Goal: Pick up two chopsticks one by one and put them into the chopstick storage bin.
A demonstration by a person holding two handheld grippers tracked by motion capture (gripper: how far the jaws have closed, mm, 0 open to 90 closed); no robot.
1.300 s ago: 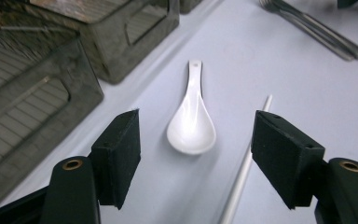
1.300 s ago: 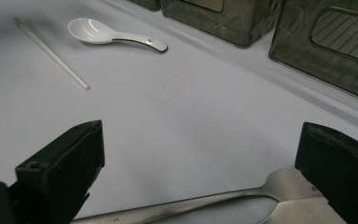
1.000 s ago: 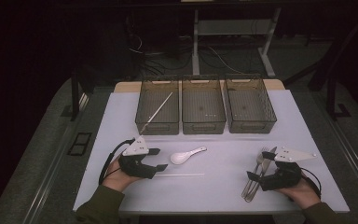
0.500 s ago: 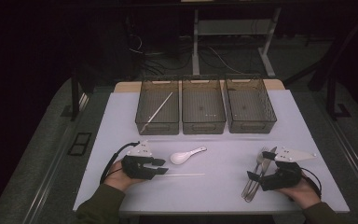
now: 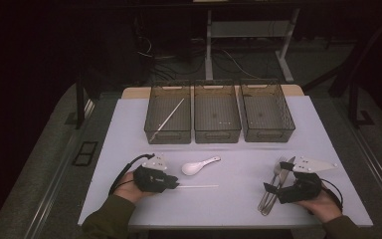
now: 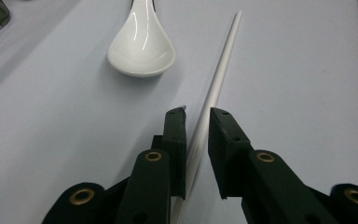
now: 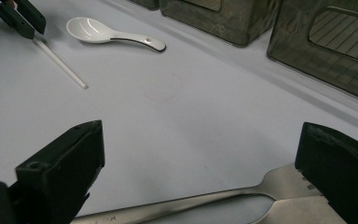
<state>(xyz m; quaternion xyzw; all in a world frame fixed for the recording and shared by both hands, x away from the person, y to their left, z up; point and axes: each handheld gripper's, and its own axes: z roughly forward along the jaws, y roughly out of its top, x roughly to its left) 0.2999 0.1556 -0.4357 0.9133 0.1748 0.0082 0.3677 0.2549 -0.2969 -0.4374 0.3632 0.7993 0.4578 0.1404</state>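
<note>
**A:** What has changed since a moment ago?

**B:** The left gripper (image 5: 175,185) has dropped flatter on the table, and its jaws have just been closing around the white chopstick (image 6: 213,93). They stand narrow now, one on each side of the stick, with a thin gap showing at the right one.

**A:** What does the chopstick look like?

**B:** Slim, smooth, plain white. It lies flat on the pale tabletop (image 5: 238,204), near the front edge, just below a white ceramic spoon (image 5: 197,166).

**A:** And the right gripper (image 5: 273,186)?

**B:** Its jaws are spread wide over a metal fork (image 7: 205,198) and hold nothing.

**A:** The room?

**B:** Dark all round. Three wire bins (image 5: 219,134) line the far side; the left bin (image 5: 155,137) holds another chopstick (image 5: 168,119). Bare tabletop lies between the two hands.
</note>
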